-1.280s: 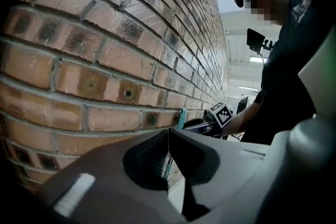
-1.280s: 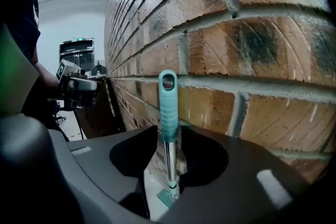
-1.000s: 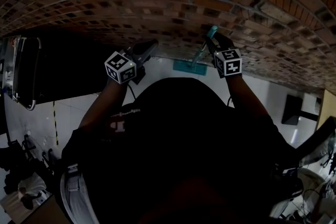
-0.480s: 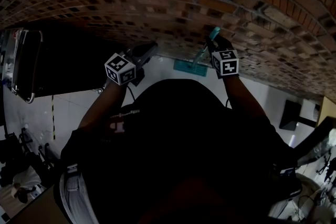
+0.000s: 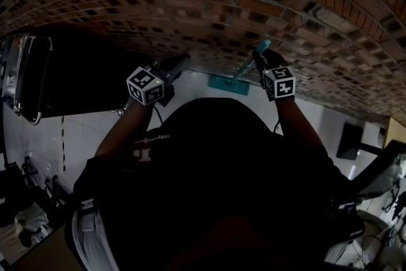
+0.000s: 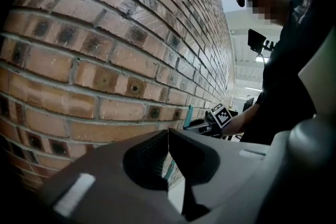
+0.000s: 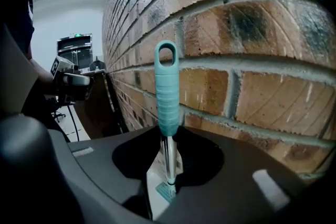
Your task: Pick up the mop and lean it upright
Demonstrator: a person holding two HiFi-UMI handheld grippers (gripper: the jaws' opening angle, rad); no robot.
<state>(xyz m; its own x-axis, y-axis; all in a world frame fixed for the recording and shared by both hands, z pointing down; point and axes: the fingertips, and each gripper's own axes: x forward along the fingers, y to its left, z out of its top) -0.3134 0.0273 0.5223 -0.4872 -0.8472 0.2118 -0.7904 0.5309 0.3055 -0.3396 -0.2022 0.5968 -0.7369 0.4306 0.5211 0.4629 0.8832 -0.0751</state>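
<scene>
The mop stands upright against the brick wall [image 5: 209,3]. Its teal grip [image 7: 167,89] rises above my right gripper [image 7: 168,157], whose jaws are shut on the silver pole just below the grip. The teal mop head [image 7: 167,191] lies on the floor far below. In the head view the grip [image 5: 262,45] tops my right gripper [image 5: 260,59], and the mop head [image 5: 229,82] rests at the wall's foot. My left gripper [image 5: 177,61] is held beside it, near the wall, its jaws [image 6: 168,144] shut on nothing. The mop's grip [image 6: 187,117] shows past them.
The brick wall fills the space ahead at close range. A dark panel [image 5: 82,76] and a metal frame [image 5: 28,85] stand to the left on the white floor [image 5: 82,136]. Dark equipment [image 5: 352,136] sits at the right.
My right gripper and the mop's top have shifted slightly right and toward me. The left gripper has barely moved.
</scene>
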